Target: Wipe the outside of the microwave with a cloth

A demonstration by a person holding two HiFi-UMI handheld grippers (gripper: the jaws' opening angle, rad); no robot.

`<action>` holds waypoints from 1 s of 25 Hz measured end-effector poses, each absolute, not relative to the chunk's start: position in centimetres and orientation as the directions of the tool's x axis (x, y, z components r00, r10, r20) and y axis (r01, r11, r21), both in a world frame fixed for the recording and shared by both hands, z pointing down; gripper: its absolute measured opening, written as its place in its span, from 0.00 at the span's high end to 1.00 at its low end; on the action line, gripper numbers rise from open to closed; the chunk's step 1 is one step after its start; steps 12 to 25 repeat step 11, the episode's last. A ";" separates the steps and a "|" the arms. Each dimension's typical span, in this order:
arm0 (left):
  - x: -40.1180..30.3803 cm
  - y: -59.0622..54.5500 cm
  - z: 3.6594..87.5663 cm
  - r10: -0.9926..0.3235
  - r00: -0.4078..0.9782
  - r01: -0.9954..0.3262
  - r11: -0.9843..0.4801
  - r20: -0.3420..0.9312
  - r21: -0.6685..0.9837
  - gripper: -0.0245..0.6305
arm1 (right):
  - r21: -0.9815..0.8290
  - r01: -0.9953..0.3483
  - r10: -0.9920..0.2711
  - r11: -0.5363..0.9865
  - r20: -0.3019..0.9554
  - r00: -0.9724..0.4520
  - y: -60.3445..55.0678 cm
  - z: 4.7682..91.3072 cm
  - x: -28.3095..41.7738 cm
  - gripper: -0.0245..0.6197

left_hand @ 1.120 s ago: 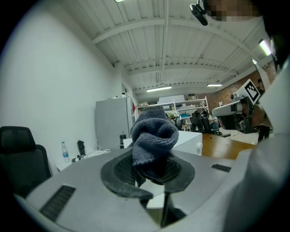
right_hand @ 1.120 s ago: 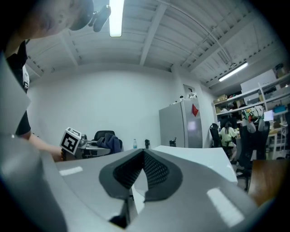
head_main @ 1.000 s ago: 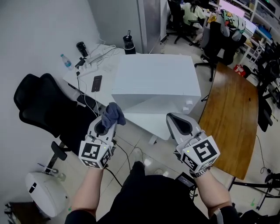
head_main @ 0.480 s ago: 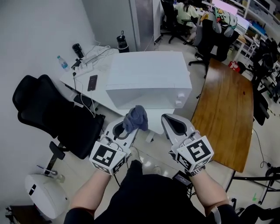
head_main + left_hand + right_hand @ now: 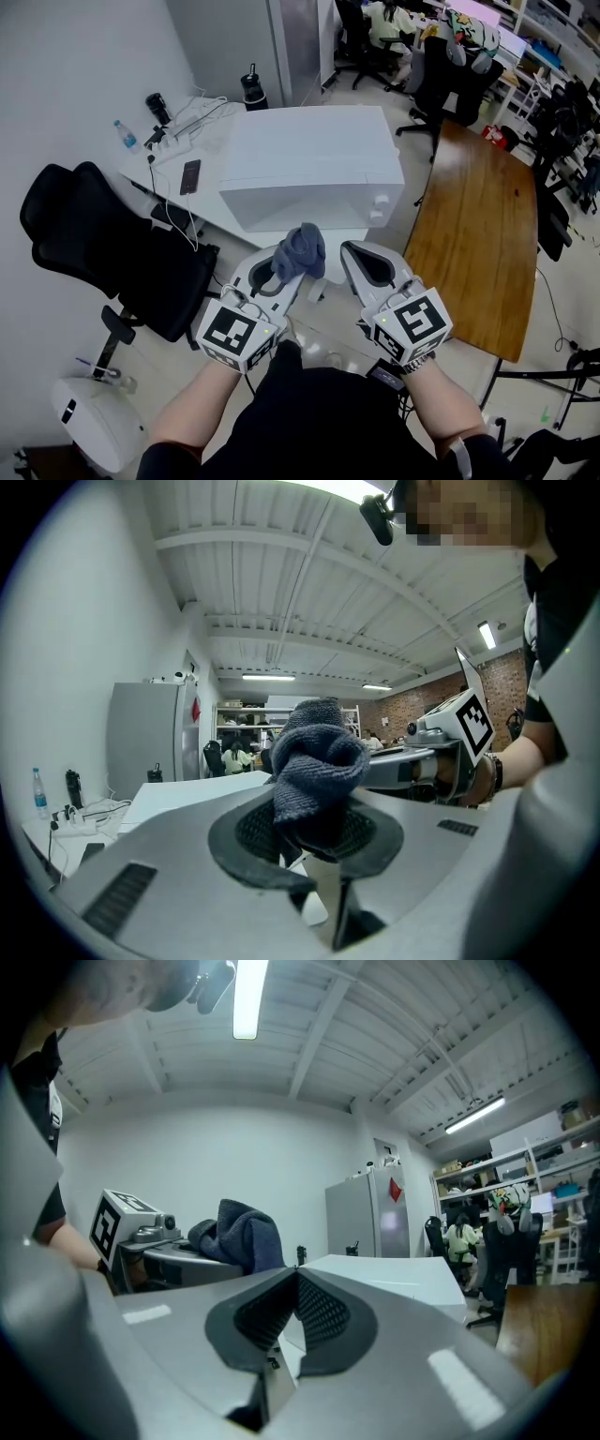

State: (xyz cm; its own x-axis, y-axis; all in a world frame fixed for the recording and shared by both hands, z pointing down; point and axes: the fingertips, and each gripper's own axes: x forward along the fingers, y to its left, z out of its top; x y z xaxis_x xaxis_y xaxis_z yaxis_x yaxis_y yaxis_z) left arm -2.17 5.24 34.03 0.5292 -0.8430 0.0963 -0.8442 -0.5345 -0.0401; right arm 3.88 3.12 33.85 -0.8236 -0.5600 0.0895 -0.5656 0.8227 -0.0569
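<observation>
Microwave point(image 5: 309, 169): one, at your 12 o'clock; one cloth point(image 5: 300, 251), bunched in your left gripper point(image 5: 279, 272), near its front; your right gripper point(image 5: 364, 261) at 1 o'clock, jaws together, empty

This is an open-plan office or lab workspace. Left of the white microwave point(image 5: 309, 159) stands a black office chair point(image 5: 103, 248), and right of it a long wooden table point(image 5: 478, 234). Beyond it are more swivel chairs point(image 5: 441, 75), a seated person point(image 5: 389, 19) and cluttered shelves point(image 5: 553, 28).
</observation>
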 end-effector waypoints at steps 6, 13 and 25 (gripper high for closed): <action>-1.8 5.2 34.4 -0.838 0.532 -0.843 -0.537 0.120 -0.020 0.83 | -0.056 -0.568 -0.562 0.821 0.092 -0.822 3.0 34.0 3.9 0.96; -1.5 5.2 34.5 -0.838 0.533 -0.841 -0.540 0.114 -0.033 0.83 | -0.052 -0.565 -0.560 0.823 0.089 -0.824 3.0 34.1 4.0 0.96; -1.5 5.2 34.5 -0.838 0.533 -0.841 -0.540 0.114 -0.033 0.83 | -0.052 -0.565 -0.560 0.823 0.089 -0.824 3.0 34.1 4.0 0.96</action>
